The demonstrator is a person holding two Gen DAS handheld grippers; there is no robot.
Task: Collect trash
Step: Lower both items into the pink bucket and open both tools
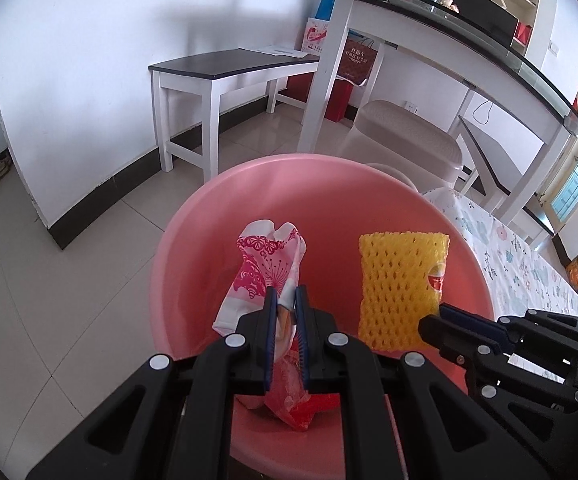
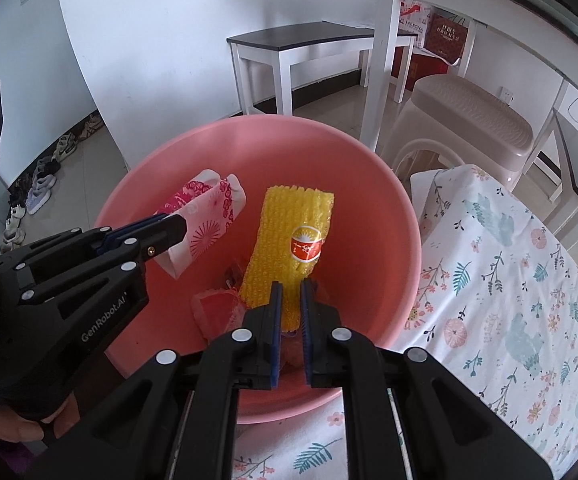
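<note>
Left wrist view looks past a white bench [image 1: 225, 76] and glass-topped desk [image 1: 441, 28] to open tiled floor [image 1: 49, 280] on the left. Closer stands a beige plastic stool [image 1: 405, 136], just behind the pink basin [image 1: 193, 240], which sits at the edge of a floral-clothed table [image 2: 509, 280]. Over the basin's open mouth, the left gripper [image 1: 285, 300] pinches a pink-and-white paper wrapper [image 1: 265, 264]; beside it, the right gripper [image 2: 291, 292] is clamped on a yellow foam fruit net [image 2: 289, 248] with an orange sticker. Red crumpled wrappers [image 2: 217, 312] lie on the basin's bottom.
</note>
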